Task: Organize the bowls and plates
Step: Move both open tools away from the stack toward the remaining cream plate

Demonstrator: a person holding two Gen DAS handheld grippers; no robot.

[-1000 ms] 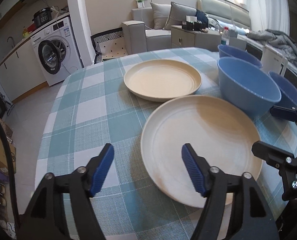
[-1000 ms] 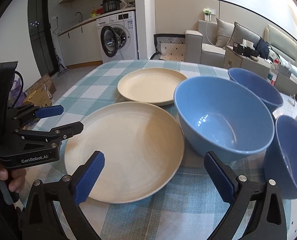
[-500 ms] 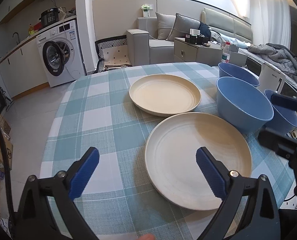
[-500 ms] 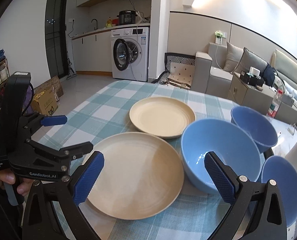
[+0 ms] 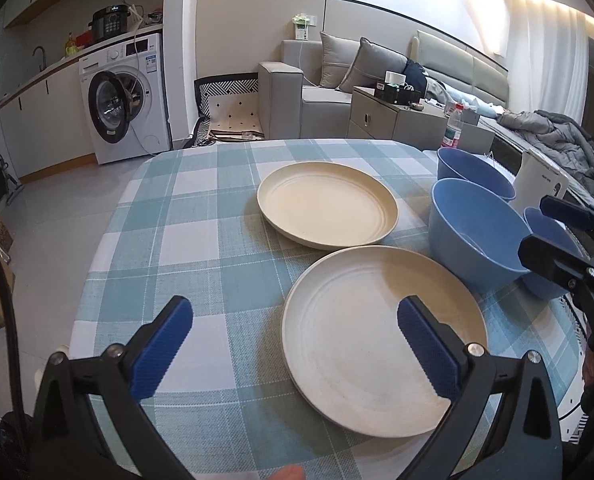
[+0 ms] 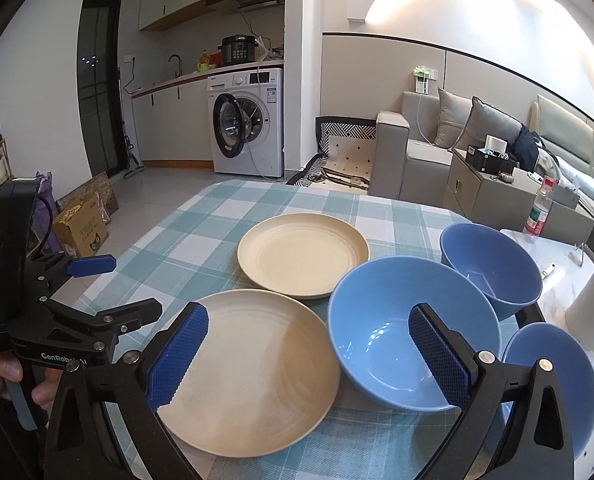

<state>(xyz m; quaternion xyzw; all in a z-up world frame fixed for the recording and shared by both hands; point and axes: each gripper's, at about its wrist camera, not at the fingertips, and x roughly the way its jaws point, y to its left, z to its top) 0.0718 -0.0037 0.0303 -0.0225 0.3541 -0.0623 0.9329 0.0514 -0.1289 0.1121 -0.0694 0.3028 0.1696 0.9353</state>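
Two cream plates lie on the checked tablecloth: a near plate (image 5: 377, 344) (image 6: 257, 368) and a far plate (image 5: 327, 204) (image 6: 303, 254). Three blue bowls stand to their right: a large middle bowl (image 5: 477, 232) (image 6: 397, 340), a far bowl (image 5: 469, 172) (image 6: 493, 264) and a near bowl (image 5: 545, 240) (image 6: 553, 384). My left gripper (image 5: 293, 344) is open and empty above the near plate's left rim. My right gripper (image 6: 309, 356) is open and empty above the near plate and the large bowl. Each gripper shows in the other's view.
The table (image 5: 169, 208) has its edge to the left and front. A white appliance (image 6: 593, 304) and a plastic bottle (image 6: 539, 210) stand at the right. A washing machine (image 5: 125, 100), a sofa (image 5: 337, 88) and a cabinet lie beyond the table.
Both grippers have pulled back and risen, so the plates and bowls look smaller and farther. Both stay open and empty. No plate or bowl has moved.
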